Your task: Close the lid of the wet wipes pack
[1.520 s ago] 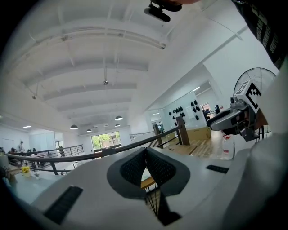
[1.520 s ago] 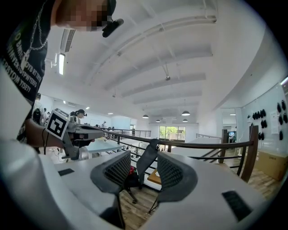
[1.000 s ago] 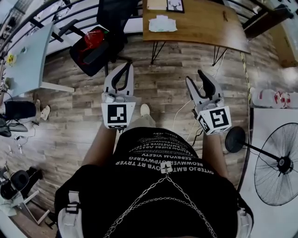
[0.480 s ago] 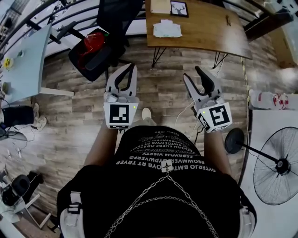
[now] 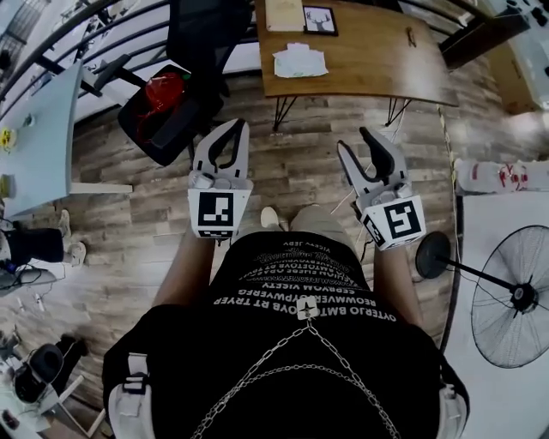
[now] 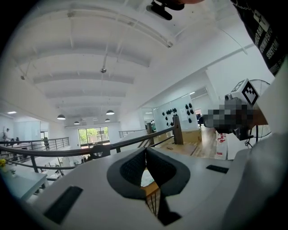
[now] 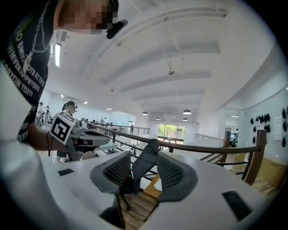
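In the head view the person stands on a wooden floor (image 5: 300,163) and holds both grippers out in front of the body, in the middle of the frame.

The left gripper (image 5: 238,127) is clenched. In the left gripper view (image 6: 145,152) its two dark pads meet at their tips, and nothing is pinched between them. It touches nothing.

The right gripper (image 5: 357,140) is released, with its two jaws clearly apart. In the right gripper view (image 7: 144,157) there is a free gap between the pads. Through this gap only a far black chair (image 7: 143,173) is seen, so this gripper is also empty.

The wet wipes pack (image 5: 300,62) lies at the upper middle of the head view, on a brown wooden worktop (image 5: 377,60), near its left end. It is well apart from both grippers. The pack is too small here to tell how its lid stands. A framed picture (image 5: 319,19) lies just above the pack on the same worktop.

The black chair (image 5: 184,86) with something red on it stands at the upper left. A standing fan (image 5: 515,296) is at the right edge.
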